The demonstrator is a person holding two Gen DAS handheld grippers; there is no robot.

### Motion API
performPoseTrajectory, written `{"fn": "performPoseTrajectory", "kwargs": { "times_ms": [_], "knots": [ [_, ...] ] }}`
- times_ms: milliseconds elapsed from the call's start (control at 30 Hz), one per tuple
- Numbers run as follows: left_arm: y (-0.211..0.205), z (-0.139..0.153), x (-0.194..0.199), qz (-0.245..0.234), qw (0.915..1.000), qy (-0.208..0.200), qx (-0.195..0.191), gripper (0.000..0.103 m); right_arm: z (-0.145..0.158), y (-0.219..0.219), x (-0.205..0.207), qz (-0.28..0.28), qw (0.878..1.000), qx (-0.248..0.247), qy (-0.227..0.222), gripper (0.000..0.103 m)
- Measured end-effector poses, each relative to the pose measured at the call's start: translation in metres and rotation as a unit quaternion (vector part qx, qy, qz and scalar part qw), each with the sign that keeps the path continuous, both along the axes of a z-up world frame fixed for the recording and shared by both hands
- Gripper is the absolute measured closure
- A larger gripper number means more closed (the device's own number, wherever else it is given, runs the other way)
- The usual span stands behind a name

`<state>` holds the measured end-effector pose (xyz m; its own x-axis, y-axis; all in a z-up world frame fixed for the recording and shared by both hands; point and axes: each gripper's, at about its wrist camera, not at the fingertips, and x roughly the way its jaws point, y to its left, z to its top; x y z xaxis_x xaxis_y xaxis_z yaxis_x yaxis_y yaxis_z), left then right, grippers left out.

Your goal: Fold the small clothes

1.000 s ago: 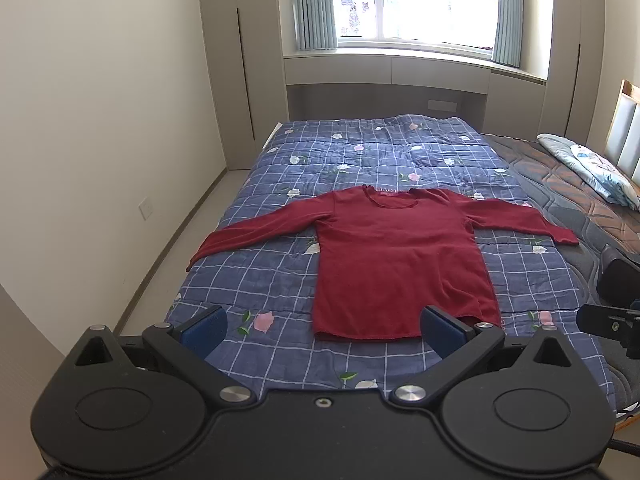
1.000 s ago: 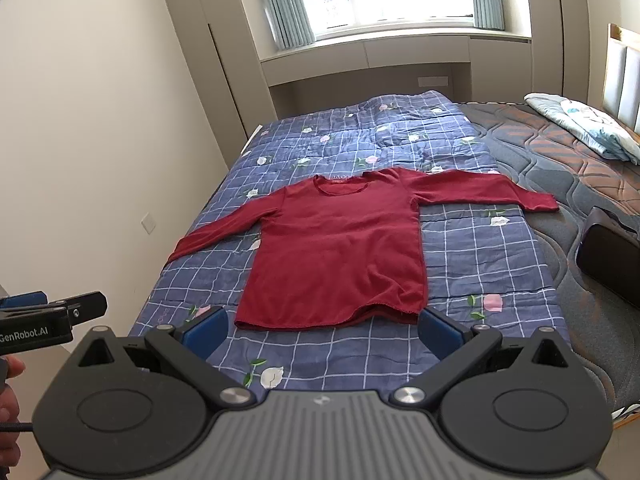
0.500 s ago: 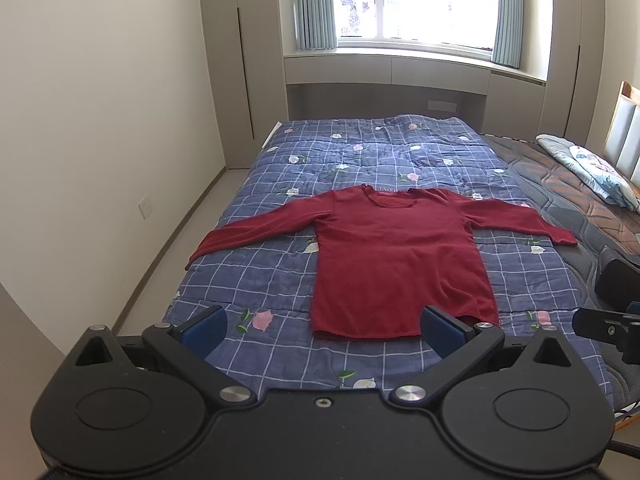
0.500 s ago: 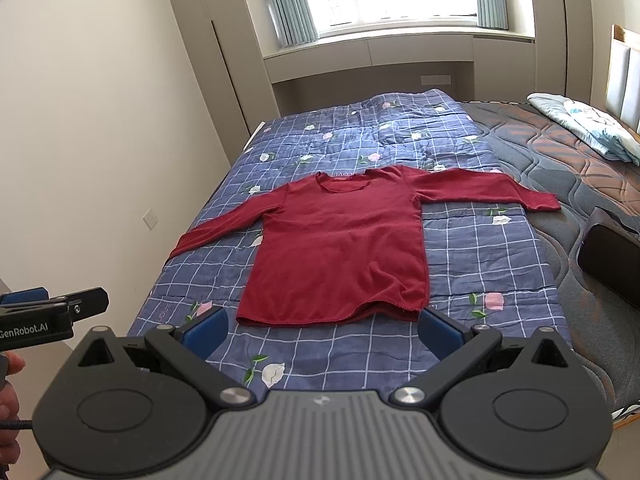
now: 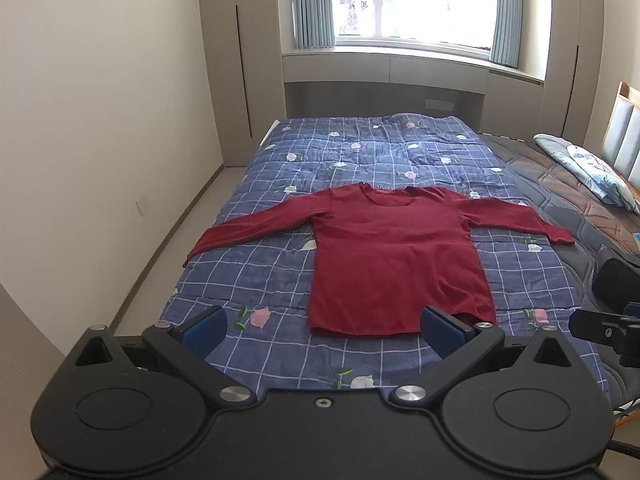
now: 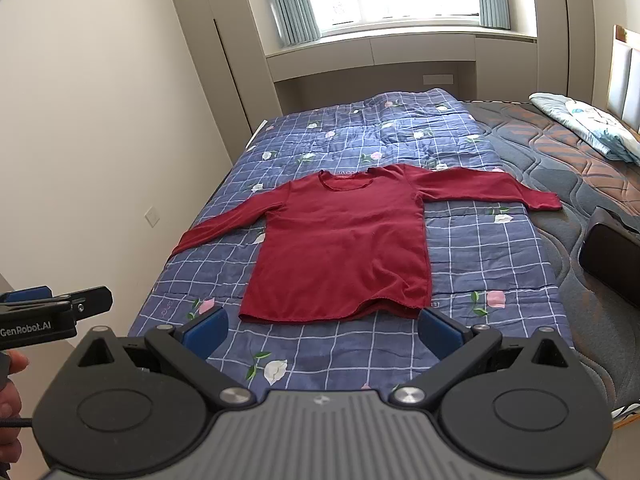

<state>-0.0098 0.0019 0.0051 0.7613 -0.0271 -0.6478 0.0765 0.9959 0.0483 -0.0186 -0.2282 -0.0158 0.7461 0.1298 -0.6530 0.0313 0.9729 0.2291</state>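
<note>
Your bed (image 5: 568, 216) carries a blue checked quilt (image 5: 256, 272) with the red long-sleeved shirt (image 5: 392, 256) flat on it, collar toward the window, sleeves spread sideways. Only your right view shows your left hand (image 6: 10, 400). Left claw (image 5: 322, 326) and right claw (image 6: 322, 326) gape wide, empty.

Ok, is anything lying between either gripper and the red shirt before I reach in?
Nothing visible. The red shirt lies flat on the blue quilt, sleeves spread, with only bare quilt between its hem and the open left gripper and right gripper.
</note>
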Motion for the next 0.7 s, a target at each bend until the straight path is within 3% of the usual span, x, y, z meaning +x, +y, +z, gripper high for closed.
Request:
{"fn": "performPoseTrajectory", "kwargs": {
  "times_ms": [467, 700],
  "knots": [
    [0.004, -0.007, 0.006, -0.003, 0.9999, 0.014, -0.004, 0.001, 0.0, 0.004, -0.002, -0.015, 1.0, -0.012, 0.005, 0.0],
    [-0.007, -0.018, 0.035, 0.008, 0.997, 0.073, 0.025, 0.001, -0.002, -0.003, 0.018, -0.07, 0.995, -0.058, 0.048, 0.0]
  ]
}}
